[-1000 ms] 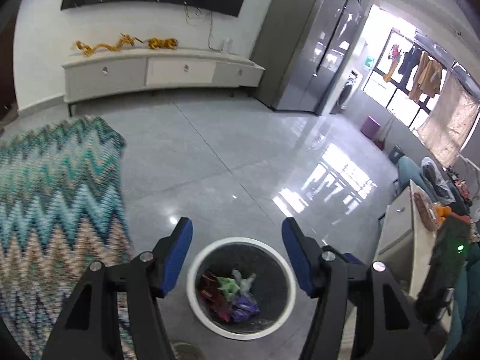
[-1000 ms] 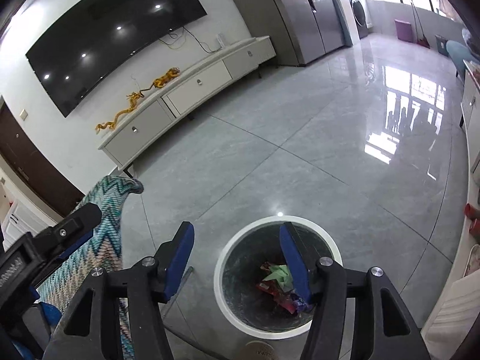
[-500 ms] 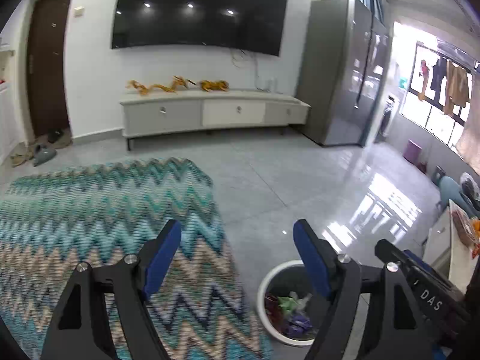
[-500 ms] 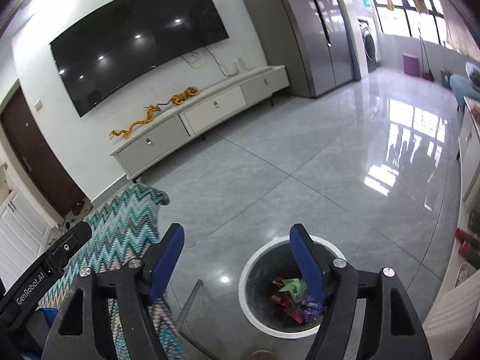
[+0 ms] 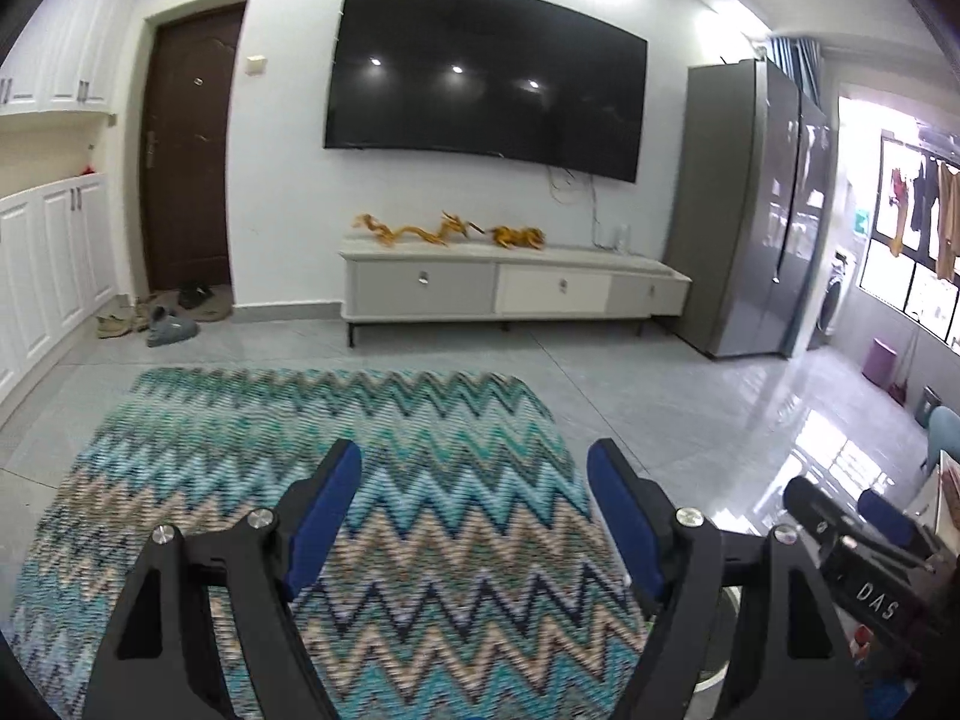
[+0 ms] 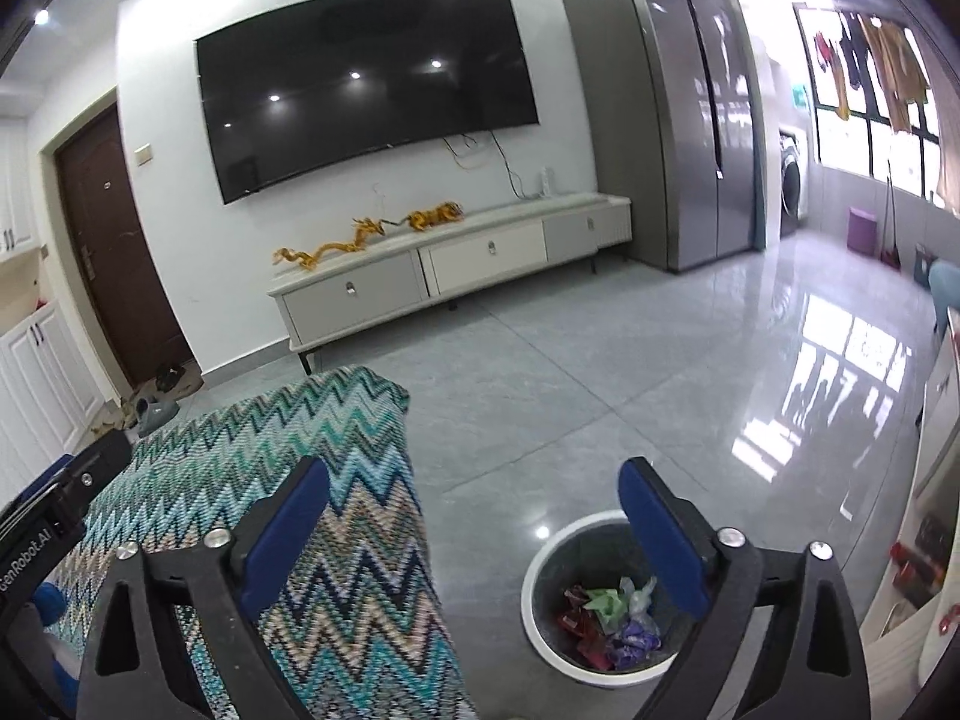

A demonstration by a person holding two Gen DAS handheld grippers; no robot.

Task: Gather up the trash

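Note:
A round bin with a white rim [image 6: 543, 552] stands on the grey floor at the lower right of the right wrist view, holding several crumpled wrappers [image 6: 609, 615] in red, green and purple. My right gripper [image 6: 474, 489] hovers above and left of it, its jaws opening wide, nothing between the blue pads [image 6: 660, 540]. My left gripper [image 5: 474, 480] is open over the zigzag rug [image 5: 420, 528], also empty. In the left wrist view only a sliver of the bin [image 5: 720, 675] shows behind the right finger. The right gripper's body [image 5: 852, 546] shows at that view's lower right edge.
The zigzag rug [image 6: 336, 516] lies left of the bin. A low TV cabinet [image 5: 516, 291] with golden dragon figures stands under a wall-mounted TV [image 5: 486, 78]. A grey refrigerator [image 6: 678, 138] is at the right, shoes [image 5: 156, 318] lie by a brown door, white furniture [image 6: 936, 480] lines the right edge.
Both grippers rose and tipped up from above the bin, the left swinging over the rug. The right jaws spread wider; the bin dropped lower right in both views.

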